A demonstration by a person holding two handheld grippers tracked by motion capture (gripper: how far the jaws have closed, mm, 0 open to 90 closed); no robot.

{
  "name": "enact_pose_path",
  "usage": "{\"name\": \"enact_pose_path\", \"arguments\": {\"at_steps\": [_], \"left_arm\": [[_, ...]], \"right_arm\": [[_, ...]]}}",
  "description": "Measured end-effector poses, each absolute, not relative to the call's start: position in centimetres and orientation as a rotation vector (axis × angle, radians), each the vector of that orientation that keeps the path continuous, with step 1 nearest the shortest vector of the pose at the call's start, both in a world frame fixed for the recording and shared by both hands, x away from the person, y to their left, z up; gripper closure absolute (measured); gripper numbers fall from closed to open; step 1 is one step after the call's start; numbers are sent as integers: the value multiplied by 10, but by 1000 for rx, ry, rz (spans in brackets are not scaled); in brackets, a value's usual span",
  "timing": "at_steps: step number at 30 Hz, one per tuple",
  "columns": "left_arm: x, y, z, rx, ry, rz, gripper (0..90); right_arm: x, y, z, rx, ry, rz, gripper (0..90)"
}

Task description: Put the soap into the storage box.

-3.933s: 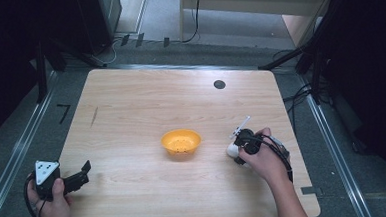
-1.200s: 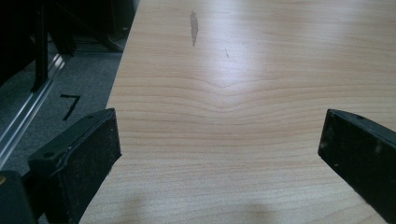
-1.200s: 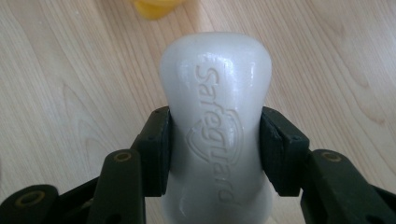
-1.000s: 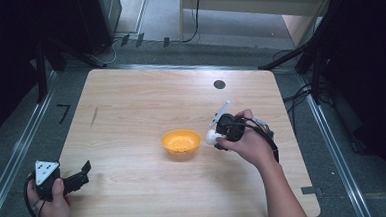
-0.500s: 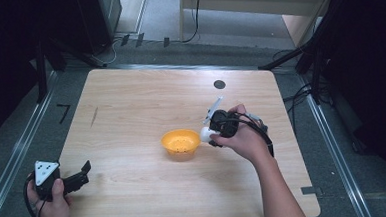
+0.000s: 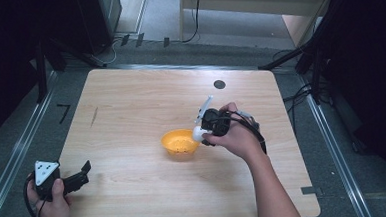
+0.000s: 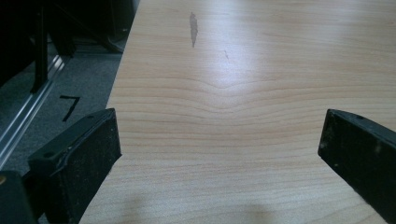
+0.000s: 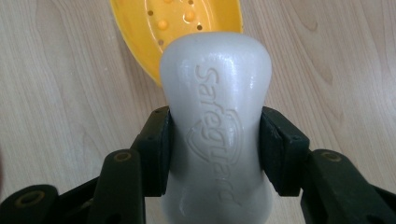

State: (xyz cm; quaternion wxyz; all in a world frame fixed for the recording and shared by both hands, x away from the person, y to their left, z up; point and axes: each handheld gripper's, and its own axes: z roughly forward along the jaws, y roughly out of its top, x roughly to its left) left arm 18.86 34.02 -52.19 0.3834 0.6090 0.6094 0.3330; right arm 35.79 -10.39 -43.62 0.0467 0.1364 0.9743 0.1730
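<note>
A white soap bar (image 8: 217, 121) with raised "Safeguard" lettering sits between the two jaws of my right gripper (image 8: 214, 140), which is shut on it. In the high view the right gripper (image 6: 204, 130) holds the soap bar (image 6: 198, 133) at the right rim of a yellow perforated dish (image 6: 179, 142) near the table's middle. The dish (image 8: 175, 23) lies just beyond the soap's far end in the right gripper view. My left gripper (image 6: 82, 175) rests open at the table's front left corner, its jaws wide apart over bare wood (image 7: 219, 135).
The wooden table (image 6: 131, 106) has a dark round hole (image 6: 219, 84) near its far edge and a small dark mark (image 6: 94, 116) at the left. Metal rails and grey floor (image 6: 13, 148) run along both sides. Cables lie on the floor beyond the right edge.
My right gripper has carried the soap bar from the table's right side leftward to the dish's right rim. The left gripper has stayed still.
</note>
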Motion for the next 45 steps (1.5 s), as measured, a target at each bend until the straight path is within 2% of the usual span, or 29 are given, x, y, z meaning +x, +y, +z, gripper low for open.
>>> {"name": "enact_pose_path", "arguments": {"at_steps": [45], "left_arm": [[189,341,-522,1552,1556,839,0]], "right_arm": [[364,-35,-447,207,3034,498,510]]}}
